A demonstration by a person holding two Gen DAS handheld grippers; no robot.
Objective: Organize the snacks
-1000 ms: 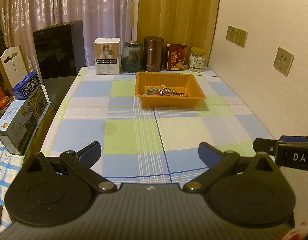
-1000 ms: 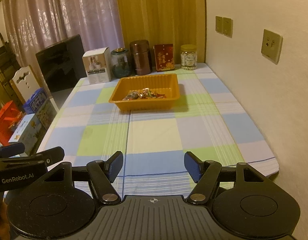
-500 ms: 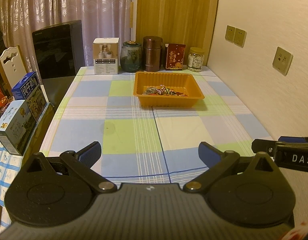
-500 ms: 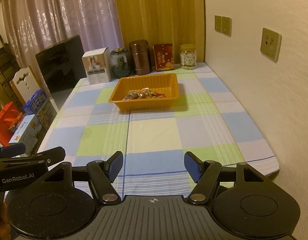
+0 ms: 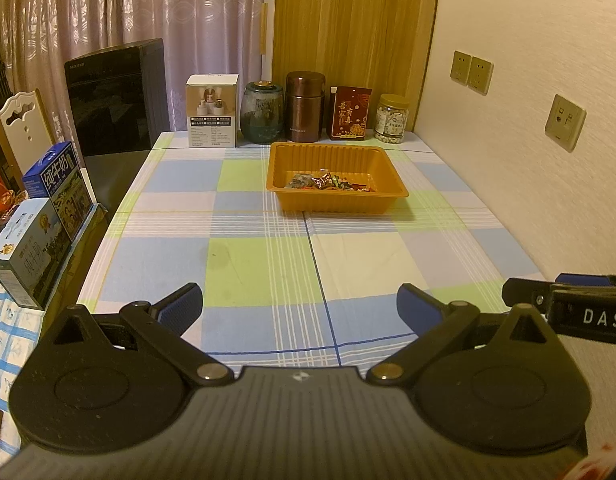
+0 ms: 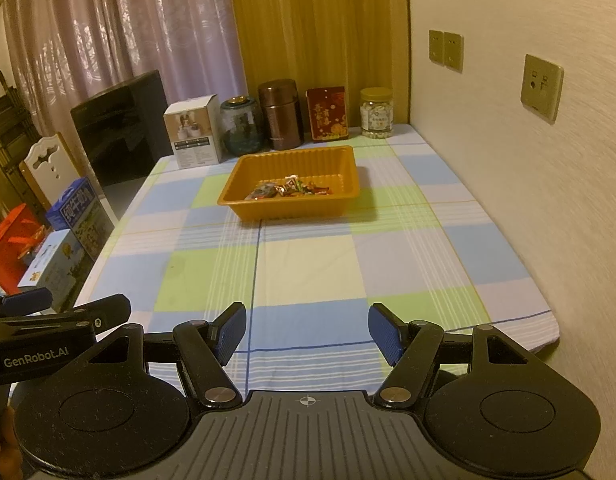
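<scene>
Left gripper (image 5: 300, 306) spread wide, right gripper (image 6: 307, 333) likewise, both empty. Orange tray (image 5: 394, 196) of wrapped snacks (image 5: 328, 182) far ahead across the tablecloth (image 5: 268, 264), slightly right of the left gripper, slightly left of the right; long axis crosswise; neither clearly nearer.

dim warm indoor light, sharp focus, fisheye-bent edges

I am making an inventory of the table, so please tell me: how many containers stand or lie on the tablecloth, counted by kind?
Cardboard boxes: 2, white box and red box
Jars and canisters: 3, dark glass jar, brown canister, clear jar
Trays: 1, orange tray holding wrapped snacks
Total: 6
</scene>
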